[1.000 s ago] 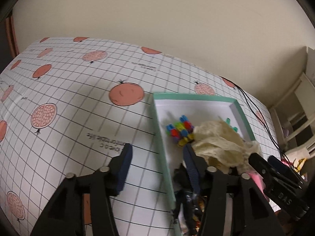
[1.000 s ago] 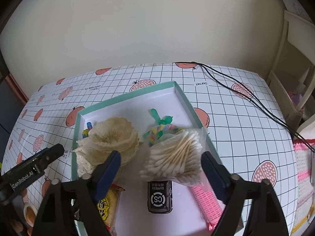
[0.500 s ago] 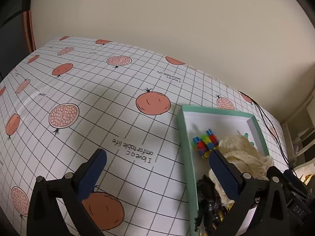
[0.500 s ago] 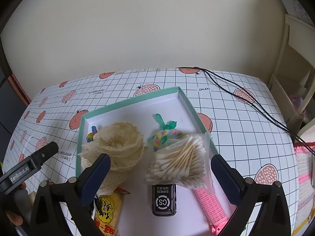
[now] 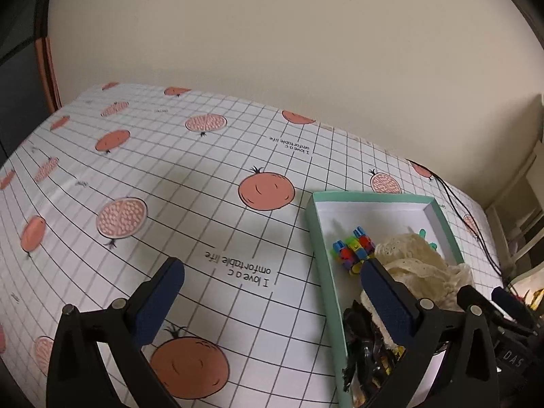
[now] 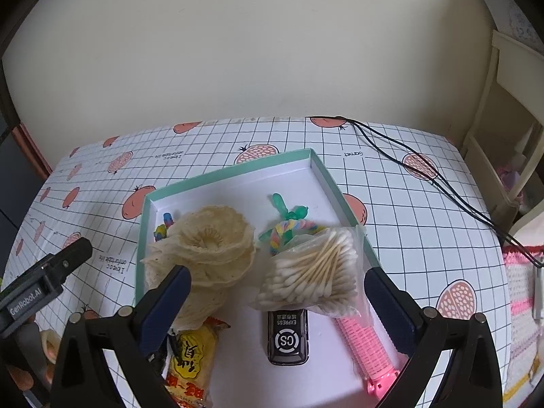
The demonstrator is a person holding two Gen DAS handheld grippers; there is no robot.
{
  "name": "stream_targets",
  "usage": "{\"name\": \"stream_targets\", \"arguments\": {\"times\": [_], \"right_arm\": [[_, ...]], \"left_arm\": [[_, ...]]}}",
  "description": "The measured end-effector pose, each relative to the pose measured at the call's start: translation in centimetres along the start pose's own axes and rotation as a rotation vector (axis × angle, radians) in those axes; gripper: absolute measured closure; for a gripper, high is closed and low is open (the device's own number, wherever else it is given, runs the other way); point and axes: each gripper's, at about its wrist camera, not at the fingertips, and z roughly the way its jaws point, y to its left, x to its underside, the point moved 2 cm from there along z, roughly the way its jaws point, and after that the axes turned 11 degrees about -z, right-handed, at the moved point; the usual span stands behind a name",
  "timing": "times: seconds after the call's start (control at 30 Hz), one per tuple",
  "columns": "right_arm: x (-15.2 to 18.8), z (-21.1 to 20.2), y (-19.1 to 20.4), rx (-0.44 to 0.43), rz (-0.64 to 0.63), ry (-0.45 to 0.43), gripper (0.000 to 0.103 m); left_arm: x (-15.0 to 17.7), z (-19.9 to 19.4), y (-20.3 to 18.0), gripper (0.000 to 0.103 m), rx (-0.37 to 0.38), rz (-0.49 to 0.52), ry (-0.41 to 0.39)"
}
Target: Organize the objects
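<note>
I see the pomegranate-print gridded worktop (image 5: pixel 170 176) lying bare toward nine o'clock of the mint-rimmed white cardboard tray (image 6: pixel 234 170); both the left hand-held gripper (image 5: pixel 272 301) and the right hand-held gripper (image 6: pixel 277 306) are spread apart, holding nothing.

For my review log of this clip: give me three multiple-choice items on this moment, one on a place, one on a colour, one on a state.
1. The bag of cotton swabs lies
A. in the box
B. on the tablecloth
C. in a gripper

2. The hair roller is
A. green
B. pink
C. black

3. The right gripper is
A. shut on the lace
B. shut on nothing
C. open

1 A: it rests within the teal walls.
2 B: its ribbed body is pink.
3 C: its fingers stand wide apart, holding nothing.
</note>
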Motion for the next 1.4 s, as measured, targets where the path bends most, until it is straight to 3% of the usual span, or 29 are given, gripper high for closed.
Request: {"name": "stream_targets", "arguments": {"times": [0.43,0.73,1.03,1.4], "right_arm": [[0.1,-2.5,1.3,0.015,-0.004,-0.016,0.0],[1.2,-6.1,2.4,0.023,0.001,-0.041,0.0],[3.4,-10.1,4.5,0.02,-0.004,-0.084,0.0],[6.8,-13.4,6.9,0.003,-0.01,-0.112,0.0]], "left_arm": [[0.0,-2.9,0.7,0.0,-0.067,0.042,-0.053],[0.7,-5.9,1.8,0.0,-0.065,0.019,-0.057],[2.7,-11.0,2.7,0.0,-0.039,0.057,-0.106],[6.2,-13.6,5.1,0.0,-0.049,0.099,-0.128]]}}
